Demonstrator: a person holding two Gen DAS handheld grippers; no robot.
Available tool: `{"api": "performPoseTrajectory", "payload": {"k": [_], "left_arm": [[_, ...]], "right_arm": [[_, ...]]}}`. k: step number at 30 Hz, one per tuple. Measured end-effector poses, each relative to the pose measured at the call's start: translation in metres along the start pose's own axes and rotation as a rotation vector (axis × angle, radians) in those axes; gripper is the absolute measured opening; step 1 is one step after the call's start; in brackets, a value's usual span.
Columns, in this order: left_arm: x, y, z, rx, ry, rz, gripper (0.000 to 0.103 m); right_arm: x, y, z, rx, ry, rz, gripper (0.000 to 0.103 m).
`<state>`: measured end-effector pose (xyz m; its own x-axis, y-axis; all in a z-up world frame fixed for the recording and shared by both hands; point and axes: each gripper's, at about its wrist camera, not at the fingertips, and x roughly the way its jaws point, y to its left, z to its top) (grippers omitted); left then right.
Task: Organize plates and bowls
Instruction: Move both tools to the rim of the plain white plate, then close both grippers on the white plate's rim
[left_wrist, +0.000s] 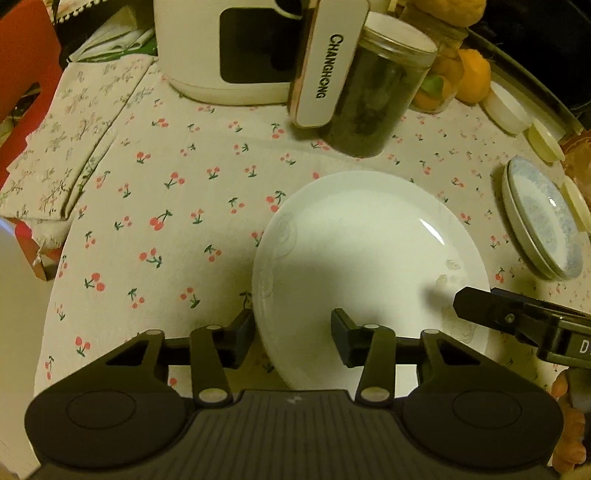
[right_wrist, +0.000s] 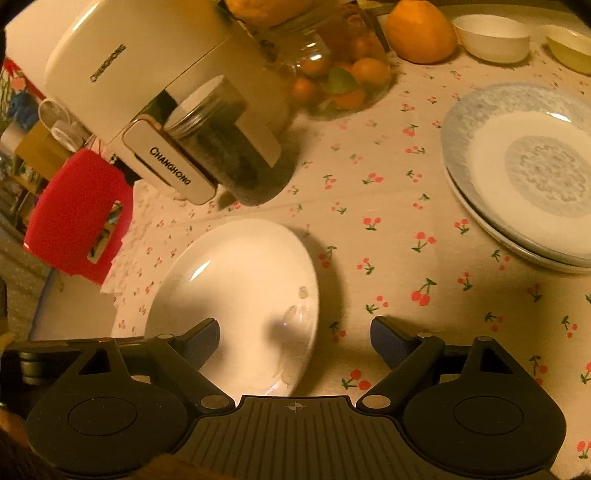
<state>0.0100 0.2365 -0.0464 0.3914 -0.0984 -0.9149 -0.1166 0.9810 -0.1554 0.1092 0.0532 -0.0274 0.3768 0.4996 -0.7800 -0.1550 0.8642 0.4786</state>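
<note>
Worktop (left_wrist: 166, 229): covered by a cherry-print cloth.
White plate (left_wrist: 369, 266): lies on the cloth near the front edge, in front of the dark jar (left_wrist: 376, 99).
Left gripper (left_wrist: 293, 328): straddles the near-left rim of the white plate, one finger outside on the cloth, the other over the plate's inside; fingers partly apart, and no pad clearly presses on the rim.
Right gripper (right_wrist: 295, 339): fingers wide apart, the left one over the plate's inside, the right one over bare cloth; nothing clamped.
Blue plates (right_wrist: 517, 170): a small stack, well to the right of the white plate.
Bowls (right_wrist: 491, 37): two at the far right, beside an orange fruit (right_wrist: 421, 31).
Appliance (right_wrist: 147, 74): white, marked CHANGHONG, behind the jar.
</note>
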Motion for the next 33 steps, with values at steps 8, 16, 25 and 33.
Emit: {"api": "performPoseTrajectory", "payload": {"k": [8,16,25,33], "left_arm": [[-0.002,0.007,-0.003,-0.025,-0.004,-0.020,0.032],[-0.005,0.006,-0.006,-0.009,-0.027,-0.036,0.026],[-0.013,0.004,-0.004,-0.013,-0.080,-0.061,0.023],[-0.017,-0.009,0.002,-0.001,-0.118,-0.081,0.023]], "right_arm": [[0.000,0.000,-0.005,-0.006,-0.034,-0.025,0.056],[-0.002,0.000,-0.005,-0.008,-0.048,-0.005,0.029],[-0.011,-0.001,-0.002,-0.016,-0.086,-0.025,0.020],[-0.025,-0.009,0.006,0.002,-0.118,-0.023,0.020]]}}
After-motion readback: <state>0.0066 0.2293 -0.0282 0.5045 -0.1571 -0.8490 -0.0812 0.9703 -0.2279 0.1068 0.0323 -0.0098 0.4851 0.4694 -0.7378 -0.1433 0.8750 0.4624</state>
